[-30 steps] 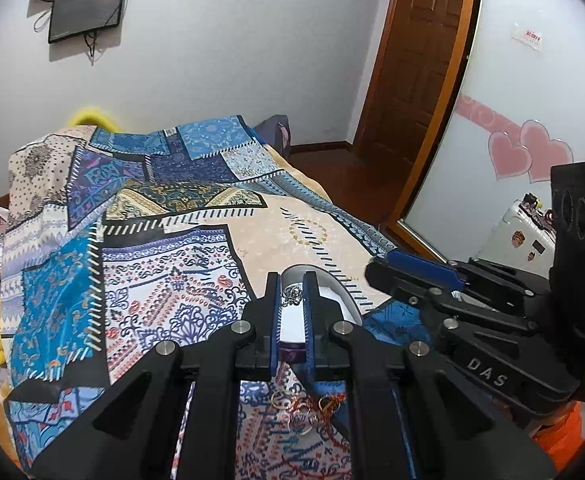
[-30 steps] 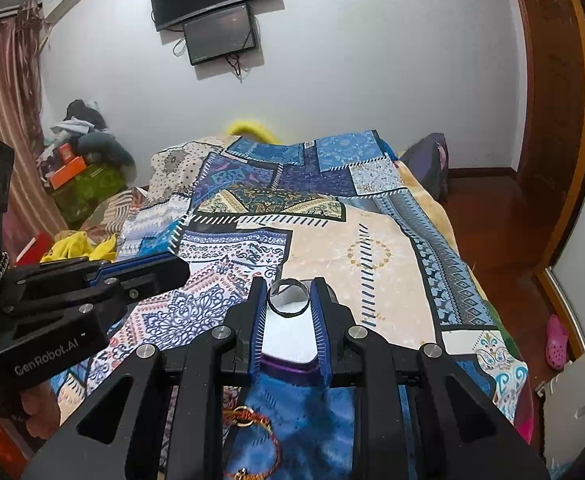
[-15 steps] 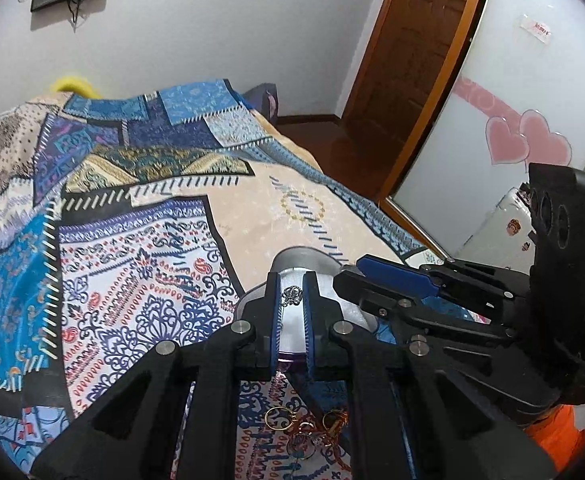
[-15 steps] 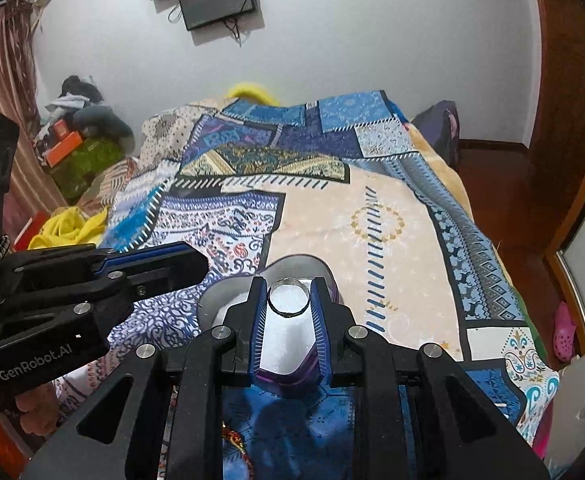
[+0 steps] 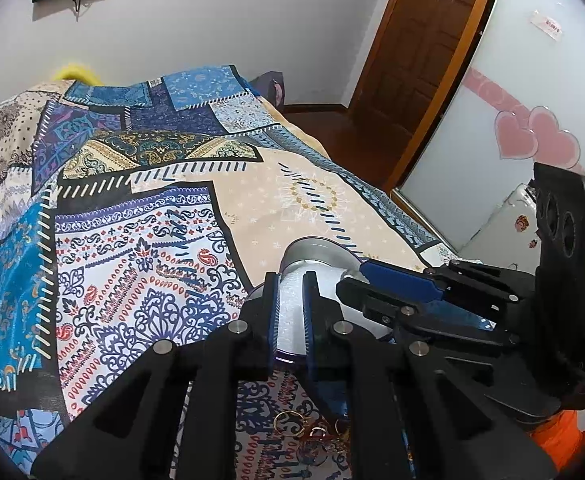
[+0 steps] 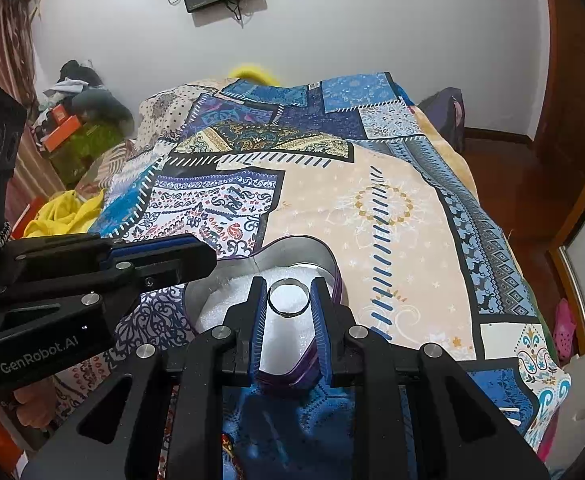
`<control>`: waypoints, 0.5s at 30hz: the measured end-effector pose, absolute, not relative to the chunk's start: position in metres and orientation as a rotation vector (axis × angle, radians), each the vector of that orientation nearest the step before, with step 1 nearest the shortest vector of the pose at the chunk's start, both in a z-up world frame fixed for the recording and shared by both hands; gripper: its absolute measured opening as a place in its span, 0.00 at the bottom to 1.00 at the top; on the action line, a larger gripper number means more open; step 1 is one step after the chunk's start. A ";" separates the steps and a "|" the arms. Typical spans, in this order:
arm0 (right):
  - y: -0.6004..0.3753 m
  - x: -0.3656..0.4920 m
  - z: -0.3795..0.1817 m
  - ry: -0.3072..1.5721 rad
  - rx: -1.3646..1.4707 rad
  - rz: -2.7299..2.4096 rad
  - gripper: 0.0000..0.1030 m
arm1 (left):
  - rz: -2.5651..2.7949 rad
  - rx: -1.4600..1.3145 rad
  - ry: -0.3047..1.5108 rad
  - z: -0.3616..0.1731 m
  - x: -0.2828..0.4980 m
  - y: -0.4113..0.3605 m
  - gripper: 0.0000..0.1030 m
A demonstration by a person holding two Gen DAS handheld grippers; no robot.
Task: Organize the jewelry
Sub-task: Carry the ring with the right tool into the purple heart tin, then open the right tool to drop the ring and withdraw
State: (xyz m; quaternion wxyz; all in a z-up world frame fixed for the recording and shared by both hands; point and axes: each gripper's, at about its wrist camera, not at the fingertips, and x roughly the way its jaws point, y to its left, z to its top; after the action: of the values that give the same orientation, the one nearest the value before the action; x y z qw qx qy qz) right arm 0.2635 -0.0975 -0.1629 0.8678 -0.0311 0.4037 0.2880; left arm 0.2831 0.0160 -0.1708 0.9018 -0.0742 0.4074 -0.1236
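One silver ring (image 6: 289, 297) sat pinched between the fingers of the right gripper (image 6: 289, 300), over the white foam of one heart-shaped box (image 6: 312, 254) on the bed (image 6: 412, 220). The left gripper (image 5: 291, 296) hovered beside it, fingers slightly parted around nothing. A few gold rings (image 5: 304, 436) lay loose on the bedspread below.

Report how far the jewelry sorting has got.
Done: nothing visibly lies in the heart-shaped tin box with white foam. In hand: the right tongs hold a silver ring above it; the left tongs look empty. Left: gold rings on the patchwork bedspread.
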 end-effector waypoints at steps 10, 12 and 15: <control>-0.100 0.261 -0.154 0.849 -0.051 0.601 0.20 | -0.236 -0.118 0.823 -0.156 0.273 0.013 0.09; -0.103 0.258 -0.149 0.841 -0.048 0.599 0.20 | -0.227 -0.105 0.812 -0.151 0.269 0.011 0.09; -0.107 0.253 -0.141 0.827 -0.040 0.597 0.20 | -0.218 -0.090 0.793 -0.141 0.261 0.009 0.10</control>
State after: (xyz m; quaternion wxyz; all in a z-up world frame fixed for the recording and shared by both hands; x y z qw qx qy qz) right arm 0.2526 -0.1066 -0.1408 0.8725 -0.0194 0.3958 0.2859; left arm 0.2606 0.0089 -0.1411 0.9156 -0.0438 0.3854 -0.1060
